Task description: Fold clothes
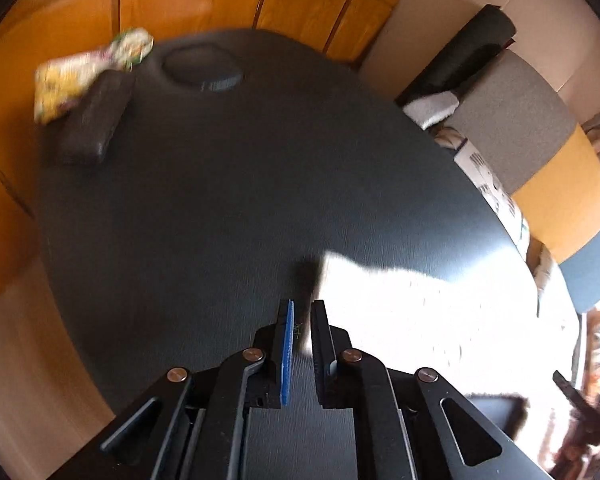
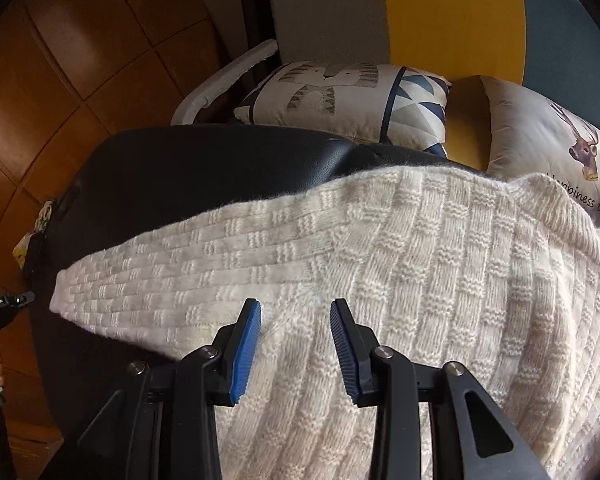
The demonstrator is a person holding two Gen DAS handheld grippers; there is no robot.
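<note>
Right wrist view: you are holding the right gripper [image 2: 296,305] low over the cream knitted sweater [image 2: 380,264], its jaws standing well apart and gripping nothing, fingertips just above the knit. The one sweater is lying spread across the black table [image 2: 204,164], its basket-weave texture flat, one sleeve reaching left. In the left wrist view you are keeping the left gripper [image 1: 302,306] nearly closed, a narrow gap showing, empty, beside the sweater's edge; two cushions [image 2: 340,96] are sitting behind.

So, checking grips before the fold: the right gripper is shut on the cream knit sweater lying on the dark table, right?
Not quite: the right gripper is open, its jaws apart above the cream knit sweater, gripping nothing. The right wrist view shows this. The sweater does lie on the dark table.
</note>
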